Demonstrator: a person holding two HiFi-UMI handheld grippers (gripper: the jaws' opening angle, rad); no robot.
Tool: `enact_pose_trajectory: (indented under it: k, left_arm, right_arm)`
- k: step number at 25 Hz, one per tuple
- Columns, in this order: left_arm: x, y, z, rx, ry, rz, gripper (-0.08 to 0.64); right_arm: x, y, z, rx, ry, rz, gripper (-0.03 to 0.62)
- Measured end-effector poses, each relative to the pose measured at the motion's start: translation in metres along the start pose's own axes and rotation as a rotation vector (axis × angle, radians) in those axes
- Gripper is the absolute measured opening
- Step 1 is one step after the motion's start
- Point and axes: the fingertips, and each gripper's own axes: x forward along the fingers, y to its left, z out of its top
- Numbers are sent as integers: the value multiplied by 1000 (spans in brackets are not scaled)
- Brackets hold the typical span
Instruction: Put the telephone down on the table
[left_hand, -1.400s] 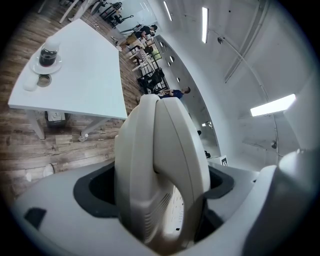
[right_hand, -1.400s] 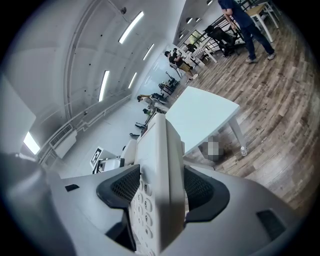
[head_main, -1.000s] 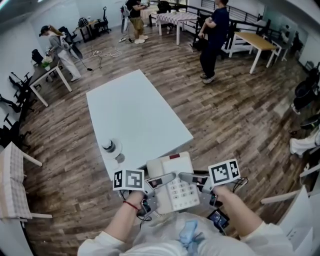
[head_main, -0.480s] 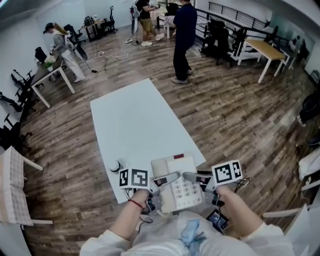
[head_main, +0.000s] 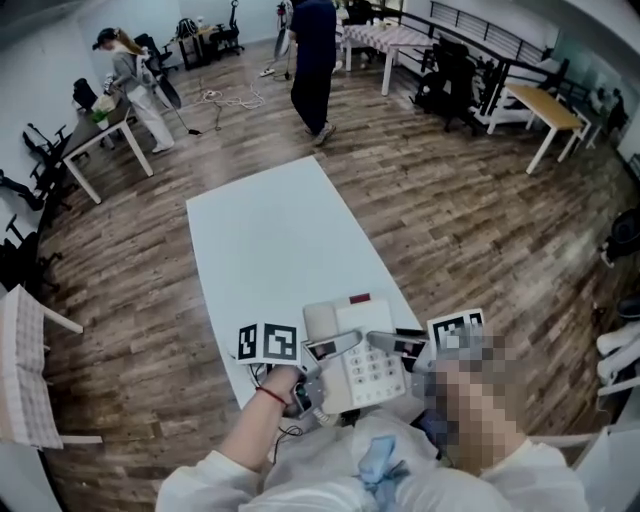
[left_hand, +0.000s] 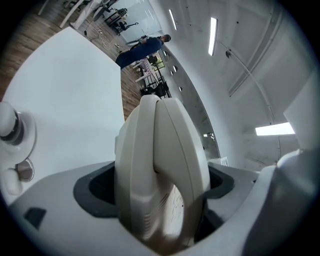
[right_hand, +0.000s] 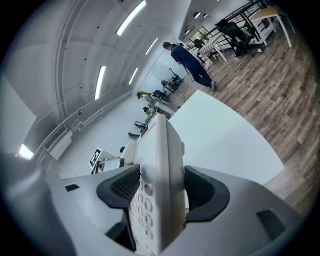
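A cream desk telephone (head_main: 358, 360) with a grey keypad and a red tab is held between both grippers over the near end of the white table (head_main: 270, 240). My left gripper (head_main: 328, 349) is shut on its handset side; in the left gripper view the telephone (left_hand: 157, 175) fills the space between the jaws of that gripper (left_hand: 160, 205). My right gripper (head_main: 386, 346) is shut on its keypad side, and the right gripper view shows the telephone (right_hand: 159, 165) edge-on with its number keys, pinched in that gripper (right_hand: 160, 192). Whether the telephone touches the table is hidden.
A small round white knob-like object (left_hand: 10, 127) and a coin-like disc (left_hand: 23, 170) sit on the table left of the telephone. A person in dark clothes (head_main: 312, 60) walks beyond the table's far end. A chair (head_main: 25, 365) stands at left on the wooden floor.
Both grippers and the telephone have moved forward over the table's near end. The small round object has passed behind the left marker cube. The person in dark clothes has walked left.
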Motion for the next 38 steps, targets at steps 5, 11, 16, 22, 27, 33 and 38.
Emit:
enact_pose_trajectory:
  k: [5,11,16,22,27,33,38]
  left_arm:
    - [-1,7,24,-32,-41,-7,460]
    - [8,19,60,-68,-111,3,460]
    - [16,40,99,-88,-166,32,460]
    - [29,77,142,-108,-212,52,460]
    - [36,100,172,-109,-242,72,460]
    - [45,124,193,-141,-257,80,460]
    - [53,141,205,-162,-266,84,460]
  right_arm:
    - [13,-3,21,-10,29,-22,279]
    - [35,-11,59,-61,71,7,279]
    - [67,-27,94,-94,122,59,279]
    - [111,-51,129,-124,185,110,279]
    - [142,-69,153,-124,239,122,279]
    - [165,-86,168,-117,283,130,279]
    - [181,-101,176,-107,308,129,279]
